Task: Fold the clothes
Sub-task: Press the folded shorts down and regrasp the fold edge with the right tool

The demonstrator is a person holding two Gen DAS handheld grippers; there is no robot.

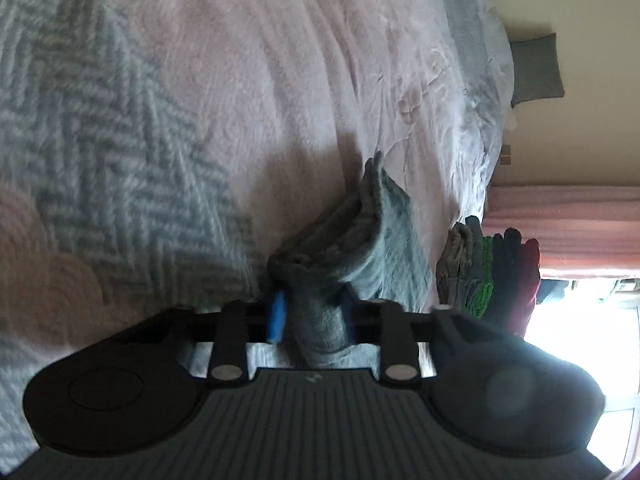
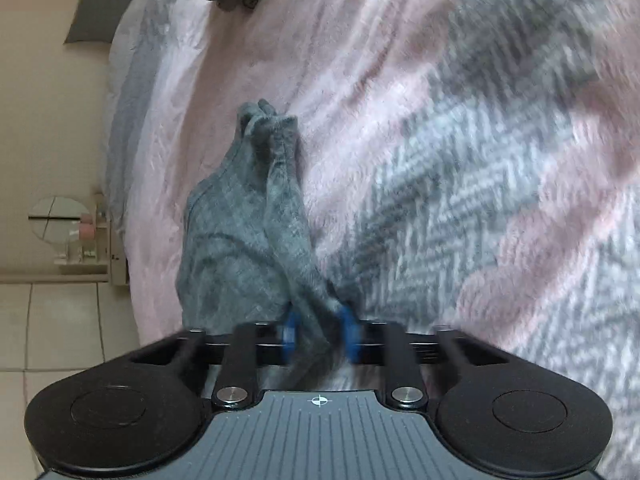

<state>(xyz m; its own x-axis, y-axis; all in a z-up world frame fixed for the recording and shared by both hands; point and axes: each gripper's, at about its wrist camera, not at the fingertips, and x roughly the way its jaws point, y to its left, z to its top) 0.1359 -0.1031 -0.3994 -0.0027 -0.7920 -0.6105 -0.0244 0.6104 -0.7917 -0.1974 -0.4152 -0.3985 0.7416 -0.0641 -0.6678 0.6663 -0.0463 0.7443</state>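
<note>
Start at your own jaws. Your left gripper [image 1: 310, 318] is clenched on a bunched end of the grey garment [image 1: 360, 240], low centre of the left wrist view; one blue pad [image 1: 276, 316] shows beside the cloth, the other is hidden behind it. Your right gripper [image 2: 320, 334] is likewise clamped on the grey garment [image 2: 248, 232], low centre of its view, with a blue pad [image 2: 347, 330] either side of the pinched fold.

From both grips the cloth runs straight ahead, away from the jaws, its long axis pointing up the frame toward a gathered tip, above the pink and grey blanket [image 2: 460, 168]. Neither hand is nearer; each holds an edge, so I judge the next move turns on spreading them apart.

Farther off, a stack of clothes [image 1: 484, 276] sits at the right of the left view. No brand, label or writing is readable anywhere.
</note>
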